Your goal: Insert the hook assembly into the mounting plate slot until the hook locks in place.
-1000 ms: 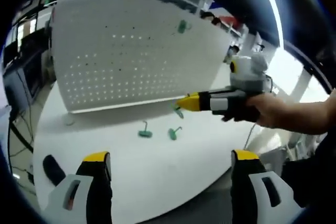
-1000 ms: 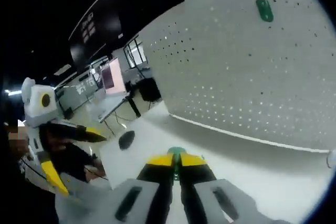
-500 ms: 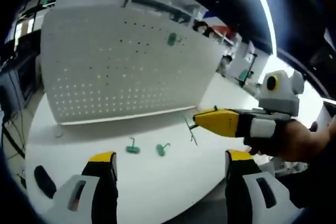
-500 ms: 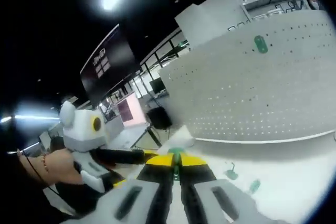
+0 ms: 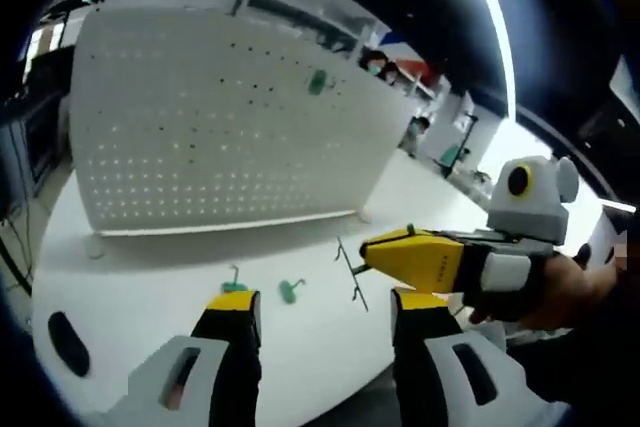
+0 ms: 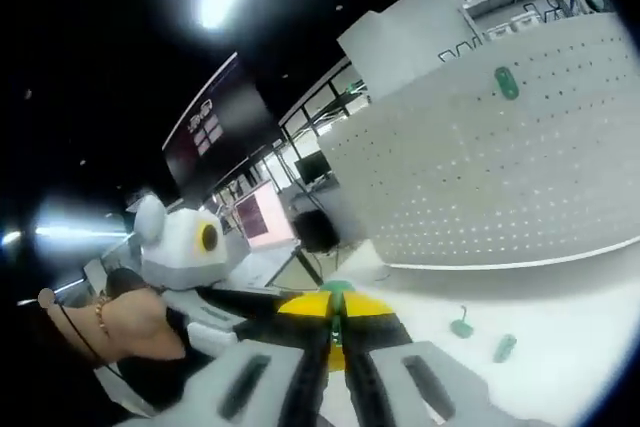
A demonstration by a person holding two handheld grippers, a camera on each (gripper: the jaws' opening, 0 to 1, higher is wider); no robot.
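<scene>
Insertion was not begun: my right gripper [image 5: 368, 253] clamped the wire hook [image 5: 349, 272], well short of the pegboard [image 5: 200, 137]; left gripper [image 5: 325, 312] stood apart, empty.

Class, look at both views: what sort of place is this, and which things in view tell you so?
Probably an open office or lab used as a test bench: a white perforated pegboard stands on a white table, with desks and monitors behind and ceiling strip lights.

White pegboard [image 5: 220, 137], green hooks [image 5: 290, 291], yellow-tipped black right hand-held gripper [image 5: 362, 252].
</scene>
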